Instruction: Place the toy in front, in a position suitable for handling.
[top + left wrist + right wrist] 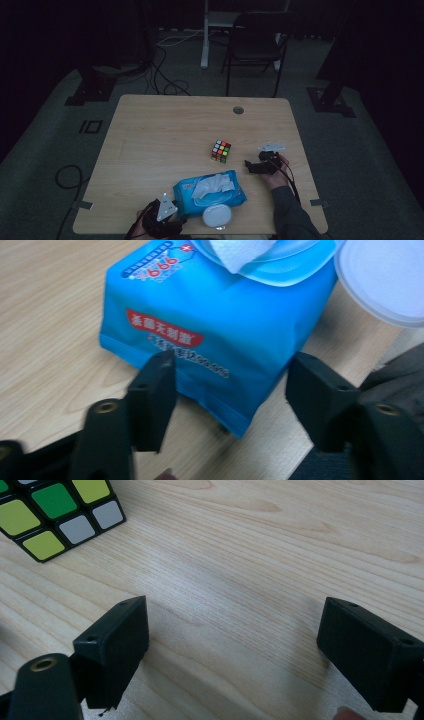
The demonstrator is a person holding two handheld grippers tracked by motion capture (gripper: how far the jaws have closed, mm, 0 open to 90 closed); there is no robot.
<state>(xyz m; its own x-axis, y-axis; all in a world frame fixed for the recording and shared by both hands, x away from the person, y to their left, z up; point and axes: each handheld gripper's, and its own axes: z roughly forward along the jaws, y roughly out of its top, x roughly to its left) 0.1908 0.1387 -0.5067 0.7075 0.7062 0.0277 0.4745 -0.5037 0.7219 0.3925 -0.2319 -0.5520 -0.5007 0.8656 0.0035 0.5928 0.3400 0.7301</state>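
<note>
Near edge of the worktop (150,130): I have the left tool (230,385) spread, jaws straddling the near end of the blue wet-wipes pack (220,325), not yet pinching. I judge the pack soft, light and slick-filmed; best gripped across this sealed end. The high view adds the pack's open white lid (217,216), a wipe (214,186) pulled up, and the right tool (248,165), also spread, near the Rubik's cube (220,151).
</note>
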